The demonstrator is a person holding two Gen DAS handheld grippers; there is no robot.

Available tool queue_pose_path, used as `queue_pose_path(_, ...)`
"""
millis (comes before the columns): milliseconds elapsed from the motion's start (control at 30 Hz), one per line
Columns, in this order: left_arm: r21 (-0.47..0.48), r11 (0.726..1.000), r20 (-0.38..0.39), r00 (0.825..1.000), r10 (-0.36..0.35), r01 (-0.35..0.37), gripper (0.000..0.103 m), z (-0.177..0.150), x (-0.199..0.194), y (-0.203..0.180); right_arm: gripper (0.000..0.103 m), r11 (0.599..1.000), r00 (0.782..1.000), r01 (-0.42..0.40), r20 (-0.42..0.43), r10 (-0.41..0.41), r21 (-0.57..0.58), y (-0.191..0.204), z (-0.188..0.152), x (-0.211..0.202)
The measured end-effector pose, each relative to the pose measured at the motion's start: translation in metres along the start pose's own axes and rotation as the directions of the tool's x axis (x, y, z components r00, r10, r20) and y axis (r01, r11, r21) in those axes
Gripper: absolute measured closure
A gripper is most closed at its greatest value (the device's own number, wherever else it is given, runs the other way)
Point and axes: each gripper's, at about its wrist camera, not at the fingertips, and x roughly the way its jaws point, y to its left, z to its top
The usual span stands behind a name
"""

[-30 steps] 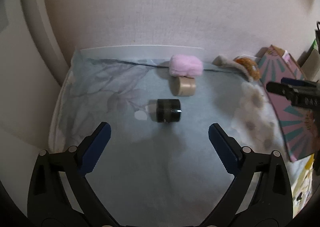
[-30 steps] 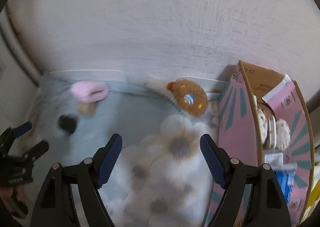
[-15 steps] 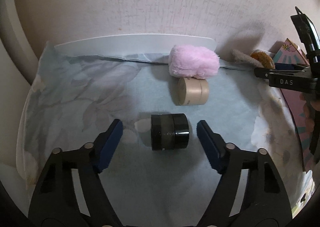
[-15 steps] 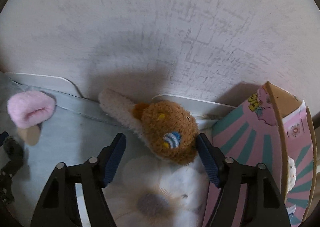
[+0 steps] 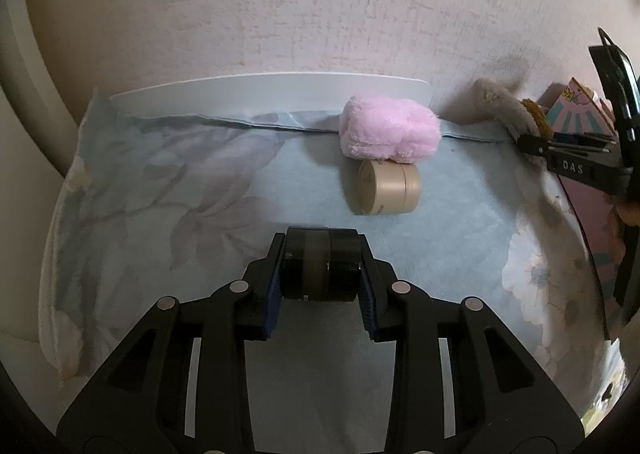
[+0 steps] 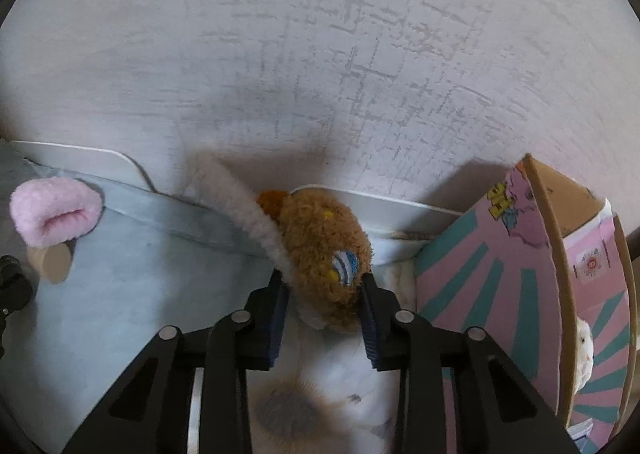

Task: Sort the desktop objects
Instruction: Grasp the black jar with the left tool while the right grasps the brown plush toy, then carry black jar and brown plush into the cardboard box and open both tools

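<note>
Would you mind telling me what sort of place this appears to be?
Probably a home desk against a wall: a floral cloth covers it, with a pink plush, a beige jar and a cardboard organizer.

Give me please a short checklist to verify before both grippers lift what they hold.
1. Left gripper closed on the dark jar: ok, both pads touch its flat ends.
2. Jar free of neighbours: ok, the beige jar lies apart, behind it.
3. Right gripper closed on the brown plush toy: ok, jaws press both sides.
4. White fuzzy band on the toy free to follow: cannot tell, its far end is against the wall.
5. Pink box open for dropping: ok, its top is open beside the toy.
6. Grip firm enough: cannot tell.
</note>
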Motion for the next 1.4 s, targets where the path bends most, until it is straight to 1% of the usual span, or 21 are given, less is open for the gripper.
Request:
queue_pose_path(233,0.002,1.000,0.004,1.000,0.017,-0.017,0.074,0.002,-0.020,-0.005,0.076,0.997,0.997,-0.071,0.026,0.070,0.035,0.000,-0.012,-0.036)
queue_pose_path(300,-0.001,1.000,-0.014,1.000,0.025,-0.025,0.074,0.004,-0.028,-0.009,0.076,0.995,0.996,-0.085,0.035,0.083,0.047,0.000,-0.016,-0.051)
queue_pose_path(400,-0.011,1.000,-0.031,0.999,0.008,-0.009,0.074,0.009,-0.039,-0.016,0.076,0.991,0.993,-0.117,0.040,0.115,0.066,-0.003,-0.024,-0.075)
queue_pose_path(533,0.028,1.000,-0.024,1.000,-0.008,0.009,0.074,0.014,-0.067,-0.027,0.076,0.988,0.989,-0.138,0.057,0.134,0.065,-0.004,-0.033,-0.118)
queue_pose_path(567,0.039,0.999,-0.020,1.000,-0.014,0.015,0.075,0.019,-0.071,-0.033,0.076,0.987,0.988,-0.145,0.065,0.141,0.069,-0.009,-0.035,-0.131)
queue_pose_path(600,0.050,0.998,-0.015,1.000,-0.024,0.025,0.075,0.019,-0.085,-0.030,0.076,0.986,0.987,-0.150,0.069,0.145,0.076,-0.020,-0.039,-0.137)
queue_pose_path(633,0.063,0.997,-0.010,0.999,-0.036,0.037,0.075,0.022,-0.093,-0.037,0.076,0.984,0.986,-0.155,0.075,0.148,0.085,-0.020,-0.036,-0.146)
queue_pose_path(667,0.070,0.997,-0.006,0.999,-0.044,0.044,0.075,0.024,-0.099,-0.041,0.076,0.983,0.986,-0.156,0.081,0.149,0.094,-0.019,-0.034,-0.155)
queue_pose_path(700,0.080,0.995,0.000,0.998,-0.061,0.061,0.075,0.029,-0.101,-0.052,0.076,0.983,0.986,-0.153,0.089,0.144,0.105,-0.021,-0.033,-0.163)
queue_pose_path(767,0.087,0.992,0.007,0.996,-0.090,0.089,0.075,0.039,-0.109,-0.063,0.076,0.981,0.985,-0.150,0.102,0.137,0.126,-0.038,-0.038,-0.182)
queue_pose_path(800,0.096,0.989,0.013,0.994,-0.110,0.108,0.075,0.044,-0.116,-0.072,0.076,0.980,0.985,-0.147,0.110,0.132,0.137,-0.045,-0.039,-0.181)
queue_pose_path(867,0.116,0.985,0.022,0.991,-0.133,0.129,0.075,0.052,-0.122,-0.085,0.076,0.978,0.986,-0.130,0.122,0.111,0.161,-0.059,-0.040,-0.192)
queue_pose_path(900,0.134,0.980,0.027,0.988,-0.149,0.144,0.075,0.057,-0.127,-0.096,0.076,0.978,0.987,-0.124,0.123,0.104,0.168,-0.056,-0.038,-0.191)
queue_pose_path(1033,0.183,0.964,0.029,0.979,-0.204,0.195,0.075,0.071,-0.133,-0.130,0.076,0.972,0.990,-0.096,0.123,0.071,0.213,-0.080,-0.045,-0.199)
queue_pose_path(1200,0.246,0.935,0.014,0.964,-0.266,0.254,0.075,0.084,-0.133,-0.175,0.076,0.962,0.993,-0.075,0.113,0.046,0.264,-0.107,-0.055,-0.202)
queue_pose_path(1400,0.313,0.900,-0.011,0.948,-0.317,0.304,0.075,0.094,-0.124,-0.225,0.076,0.947,0.997,-0.042,0.081,0.017,0.319,-0.136,-0.072,-0.199)
